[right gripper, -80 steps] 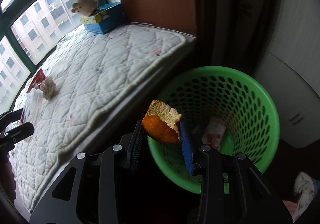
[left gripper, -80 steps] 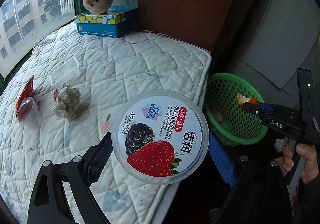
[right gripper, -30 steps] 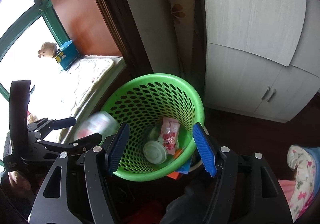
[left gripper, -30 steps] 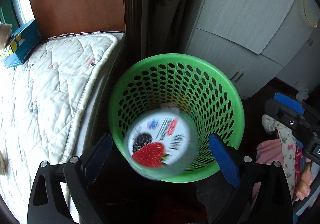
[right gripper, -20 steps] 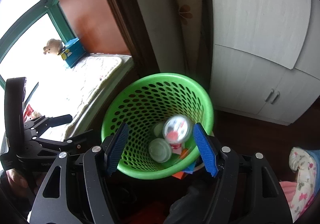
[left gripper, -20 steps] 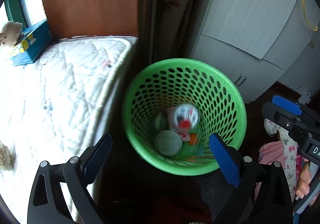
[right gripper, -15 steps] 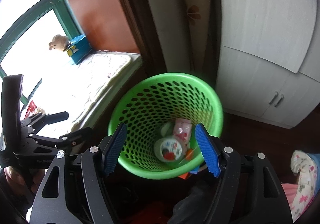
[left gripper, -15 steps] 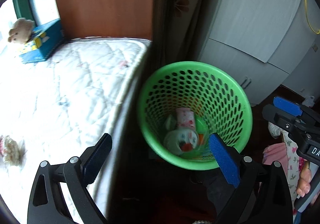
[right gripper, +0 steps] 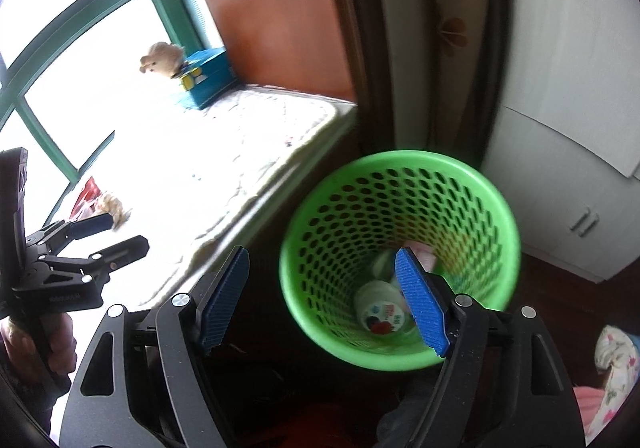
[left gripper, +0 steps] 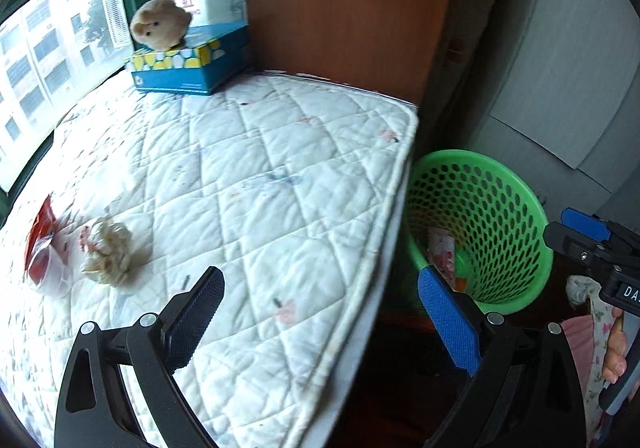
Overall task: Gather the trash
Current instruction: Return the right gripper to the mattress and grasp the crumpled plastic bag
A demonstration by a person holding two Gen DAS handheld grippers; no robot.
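On mattress [left gripper: 280,183], crumpled tissue [left gripper: 108,252], red wrapper [left gripper: 40,236]

Yogurt tub [right gripper: 380,314] and orange peel now inside green basket [right gripper: 472,348], no longer gripped. Left gripper [left gripper: 320,322] is empty, jaws wide, swung from above basket back over mattress [left gripper: 280,183]. Right gripper [right gripper: 324,302] empty too, above basket.

Basket [left gripper: 516,203] sits on the floor right beside my mattress [left gripper: 280,183]; crumpled wad [left gripper: 108,252] is far left, tissue box [left gripper: 188,63] at the back, yogurt tub [right gripper: 380,314] inside the basket.
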